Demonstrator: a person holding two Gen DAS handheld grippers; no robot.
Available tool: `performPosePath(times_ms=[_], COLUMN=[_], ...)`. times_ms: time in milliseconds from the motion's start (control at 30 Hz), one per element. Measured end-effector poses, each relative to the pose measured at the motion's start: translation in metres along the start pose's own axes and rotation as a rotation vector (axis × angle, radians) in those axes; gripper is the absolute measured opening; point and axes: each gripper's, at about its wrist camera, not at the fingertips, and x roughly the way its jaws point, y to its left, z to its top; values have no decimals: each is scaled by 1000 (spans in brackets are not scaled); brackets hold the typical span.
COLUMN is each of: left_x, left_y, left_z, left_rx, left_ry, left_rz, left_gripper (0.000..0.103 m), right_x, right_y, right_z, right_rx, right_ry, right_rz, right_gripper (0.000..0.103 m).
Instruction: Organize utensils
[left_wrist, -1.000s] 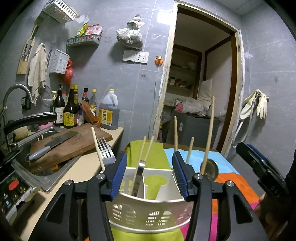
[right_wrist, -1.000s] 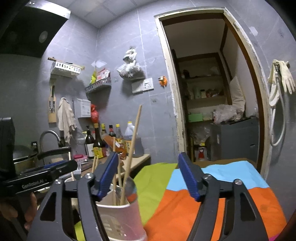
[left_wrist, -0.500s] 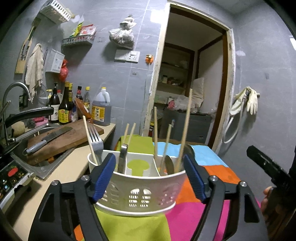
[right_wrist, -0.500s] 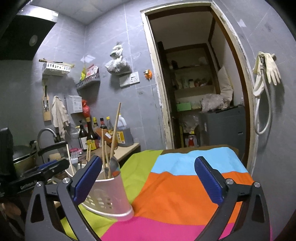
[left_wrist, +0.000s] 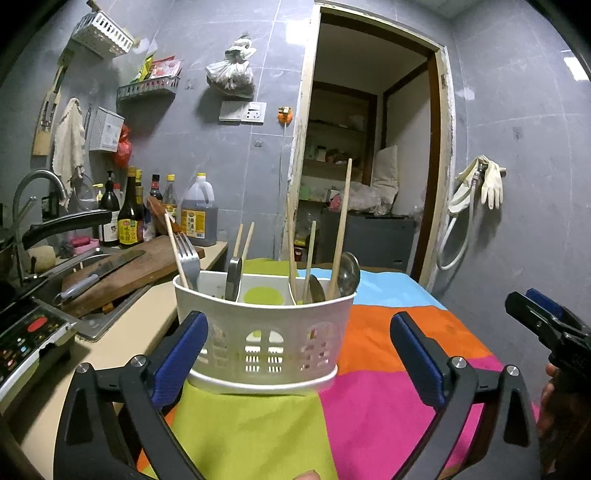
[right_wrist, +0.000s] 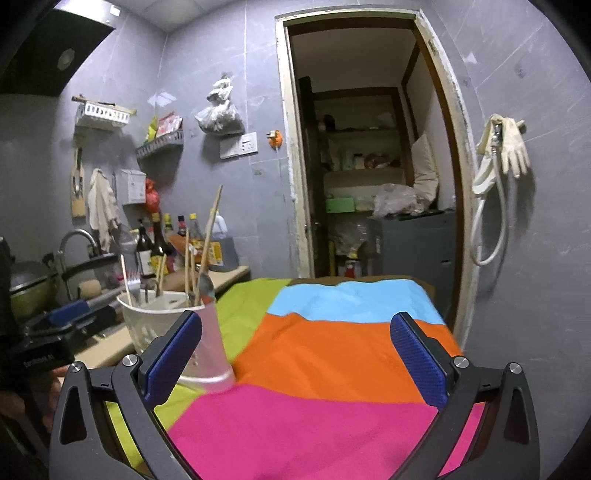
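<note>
While the white utensil caddy sat on the colourful tabletop (cutting board beside it), left gripper jaws were opening around it, untouched; right gripper gaped empty.

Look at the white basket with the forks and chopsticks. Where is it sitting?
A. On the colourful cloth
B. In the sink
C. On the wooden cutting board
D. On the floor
A: the white basket stands on the colourful cloth, on its green patch.
</note>
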Motion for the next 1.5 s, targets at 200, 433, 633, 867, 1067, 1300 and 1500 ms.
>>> performPosePath(times_ms=[200, 433, 633, 867, 1067, 1300, 1500], left_x=[-17, -35, -46, -55, -56, -54, -54], left_y=[-4, -10, -10, -13, -13, -13, -14], left_z=[-13, -33, -46, -48, -49, -51, -52], left_rx=[8, 23, 22, 35, 30, 31, 32], left_ry=[-18, -21, -5, -13, -13, 2, 4], left_rz=[6, 23, 33, 41, 44, 45, 45], left_gripper=[98, 99, 99, 99, 99, 99, 99], right_x=[-24, -48, -63, -70, -70, -70, -70], right_y=[3, 3, -2, -6, -9, -8, -7], right_z=[-11, -26, -37, -44, -46, -46, -47], right_rx=[-51, -53, -51, -37, -20, -14, -16], right_ry=[-7, -14, -18, -12, -1, 1, 2], right_rz=[-80, -142, -185, -211, -207, -204, -206], right_gripper=[103, 103, 103, 103, 103, 103, 103])
